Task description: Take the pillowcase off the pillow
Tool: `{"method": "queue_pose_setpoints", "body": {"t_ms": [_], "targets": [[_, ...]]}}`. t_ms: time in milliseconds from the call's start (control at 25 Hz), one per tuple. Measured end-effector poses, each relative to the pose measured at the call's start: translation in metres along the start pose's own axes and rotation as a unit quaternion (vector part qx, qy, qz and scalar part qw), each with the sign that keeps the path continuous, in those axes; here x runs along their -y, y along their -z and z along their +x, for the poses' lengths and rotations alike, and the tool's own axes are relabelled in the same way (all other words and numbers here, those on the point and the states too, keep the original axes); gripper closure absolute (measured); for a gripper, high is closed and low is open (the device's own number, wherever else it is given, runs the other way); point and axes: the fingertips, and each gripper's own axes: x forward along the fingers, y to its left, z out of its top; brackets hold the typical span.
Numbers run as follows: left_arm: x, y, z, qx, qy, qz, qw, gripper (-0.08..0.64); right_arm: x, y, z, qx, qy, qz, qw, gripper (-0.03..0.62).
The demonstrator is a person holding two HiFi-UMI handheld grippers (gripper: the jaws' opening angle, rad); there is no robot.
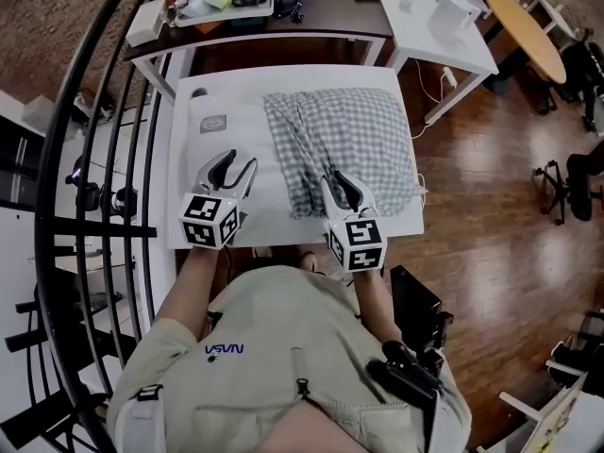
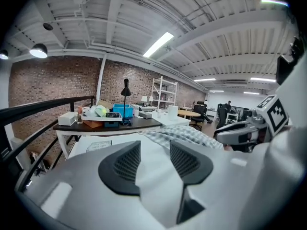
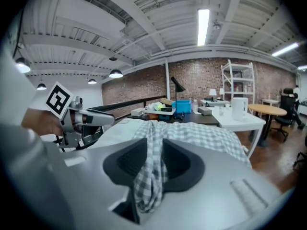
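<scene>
Black railing (image 2: 48, 104) out past the left claw (image 1: 238, 163). Ahead of it, a dark worktop (image 1: 326, 19) holding a white tray (image 1: 272, 3), blue box (image 2: 123, 110) and black lamp (image 2: 125, 86). Brick wall (image 2: 57, 80) behind. Beyond the right claw (image 1: 338, 182): white table (image 1: 453, 50), round wooden table (image 1: 528, 31), wood floor (image 1: 491, 187).

Left gripper (image 1: 239, 162) is held with jaws apart. Right gripper (image 1: 335, 179) is likewise parted, with a fold of pillowcase (image 3: 151, 166) caught between its jaws. Both are pointed forward and slightly downward.
</scene>
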Motion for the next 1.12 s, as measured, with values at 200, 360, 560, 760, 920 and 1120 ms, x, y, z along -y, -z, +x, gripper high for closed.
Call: {"method": "queue_pose_setpoints", "body": {"t_ms": [200, 360, 560, 760, 920, 1120], "targets": [[-0.031, -0.007, 0.030, -0.007, 0.025, 0.002, 0.9997, 0.337, -0.015, -0.021, 0.023, 0.000, 0.011, -0.018, 1.000, 0.492], [-0.047, -0.004, 0.065, -0.029, 0.032, 0.019, 0.9989, 0.281, -0.022, -0.039, 0.044, -0.006, 0.019, -0.040, 0.999, 0.492], [-0.039, 0.031, 0.091, -0.115, 0.057, 0.053, 0.9903, 0.391, -0.021, -0.055, 0.075, -0.013, 0.010, -0.070, 0.997, 0.471], [-0.022, 0.023, 0.073, -0.089, 0.060, 0.043, 0.9934, 0.535, -0.008, -0.046, 0.131, -0.076, -0.014, -0.107, 0.991, 0.410], [-0.014, 0.021, 0.055, -0.064, 0.044, 0.035, 0.9964, 0.541, -0.006, -0.013, 0.162, -0.161, -0.032, -0.169, 0.972, 0.440], [-0.031, -0.009, 0.020, 0.015, -0.001, -0.005, 0.9999, 0.545, 0.066, -0.049, 0.156, -0.123, 0.081, -0.139, 0.979, 0.569]]}}
